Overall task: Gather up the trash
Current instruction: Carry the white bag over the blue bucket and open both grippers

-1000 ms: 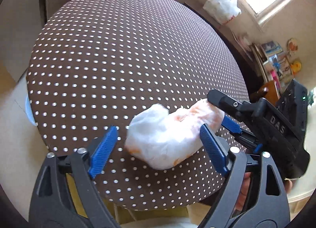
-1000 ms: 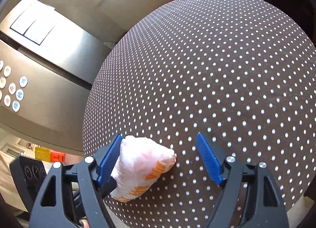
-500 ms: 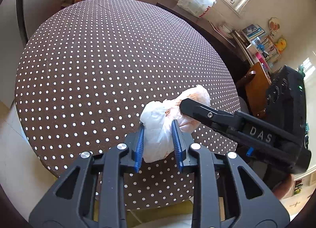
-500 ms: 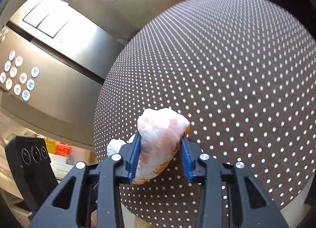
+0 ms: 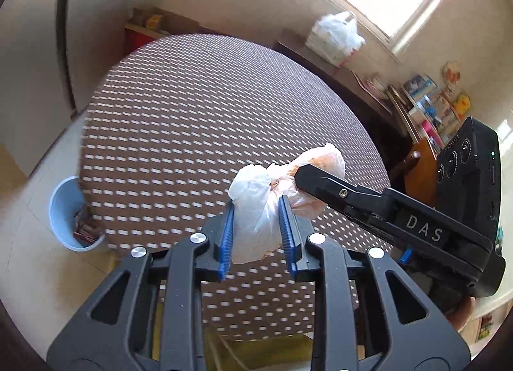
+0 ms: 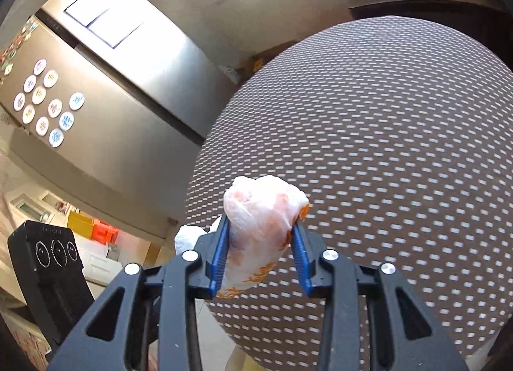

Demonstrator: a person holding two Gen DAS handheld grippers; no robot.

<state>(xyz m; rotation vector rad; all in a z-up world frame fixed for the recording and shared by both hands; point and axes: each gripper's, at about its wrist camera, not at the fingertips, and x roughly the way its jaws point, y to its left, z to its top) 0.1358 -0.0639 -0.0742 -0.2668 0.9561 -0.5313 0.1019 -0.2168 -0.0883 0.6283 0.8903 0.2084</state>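
Observation:
A crumpled white plastic bag with orange print (image 5: 256, 229) hangs in the air above the round brown dotted table (image 5: 192, 114). My left gripper (image 5: 256, 207) is shut on its plain white end. My right gripper (image 6: 261, 226) is shut on the orange-printed end (image 6: 263, 207). In the left wrist view, one black finger (image 5: 336, 188) of the right gripper reaches in from the right and covers part of the bag. The bag's white end (image 6: 189, 236) peeks out to the left of my right gripper. The dotted table (image 6: 384, 146) is below and to the right.
A pale blue bin (image 5: 64, 204) with wrappers inside stands on the floor at the table's left edge. A steel fridge (image 6: 112, 82) with round magnets is at the left. A white bag (image 5: 333, 37) lies on a dark sideboard, near a wooden chair (image 5: 420, 165).
Both grippers closed on the bag, which lay on the table a second ago, and lifted it clear. Both views pulled back and up, and the blue bin came into sight.

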